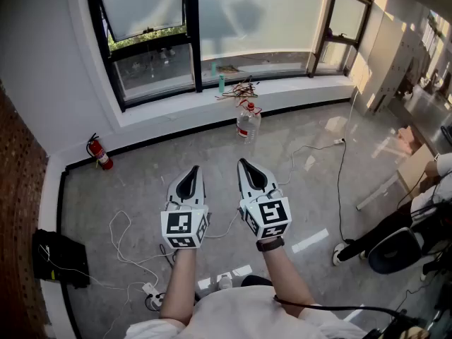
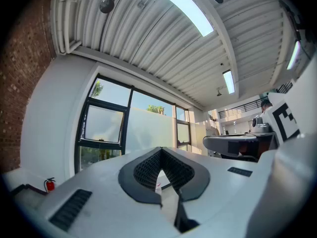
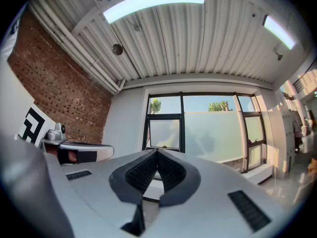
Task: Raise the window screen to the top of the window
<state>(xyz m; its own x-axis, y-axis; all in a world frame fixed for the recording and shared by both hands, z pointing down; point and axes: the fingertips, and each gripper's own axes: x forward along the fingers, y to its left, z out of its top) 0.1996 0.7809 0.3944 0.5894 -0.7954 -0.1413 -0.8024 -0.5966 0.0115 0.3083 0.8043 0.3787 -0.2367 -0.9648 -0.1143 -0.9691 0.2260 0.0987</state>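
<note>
Head view: left gripper (image 1: 193, 169) and right gripper (image 1: 244, 163) held side by side above the grey floor (image 1: 318, 189), aimed at the window (image 1: 194, 34) and well apart from it. Pale window screen (image 1: 261, 16) across the wide middle pane. Water bottle (image 1: 248, 122) on the floor just below the sill's middle. Red fire extinguisher (image 1: 99, 152) near the floor's far left corner.

Left gripper view: jaws pressed together, nothing between them. Screen ahead, covering the lower part of the middle pane, blue sky (image 2: 146, 102) above its top edge.

Right gripper view: jaws likewise closed and empty. Screen low in the middle pane, bare glass above it.
</note>
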